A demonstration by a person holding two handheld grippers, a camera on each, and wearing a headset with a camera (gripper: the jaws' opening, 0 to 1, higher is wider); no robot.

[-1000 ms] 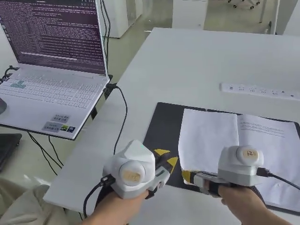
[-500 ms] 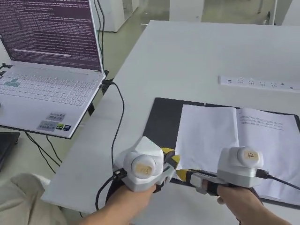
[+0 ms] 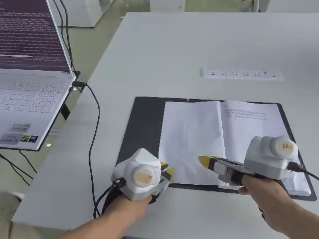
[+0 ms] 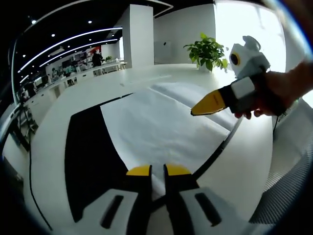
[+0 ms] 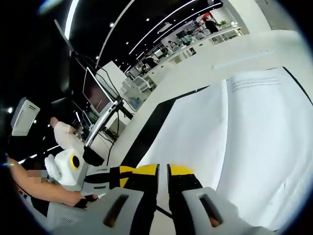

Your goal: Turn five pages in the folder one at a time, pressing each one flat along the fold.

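A black folder (image 3: 142,130) lies open on the white table, with a blank left page (image 3: 189,132) and a printed right page (image 3: 251,119). My left gripper (image 3: 167,170) rests at the folder's front edge by the left page's lower corner. In the left gripper view its yellow tips (image 4: 157,170) stand almost together over the page's edge (image 4: 146,132). My right gripper (image 3: 205,161) hovers low over the bottom of the left page, near the fold. Its jaws (image 5: 163,170) are also closed, with nothing seen between them. The right gripper (image 4: 208,103) also appears in the left gripper view.
An open laptop (image 3: 25,74) sits on a lower desk at left, with a black cable (image 3: 93,127) running along the table's left edge. A white power strip (image 3: 242,74) lies behind the folder. A potted plant (image 4: 208,49) stands far off.
The head camera has shifted left and down. Relative to the folder, both grippers have moved right: the left one to the page's lower corner, the right one onto the left page.
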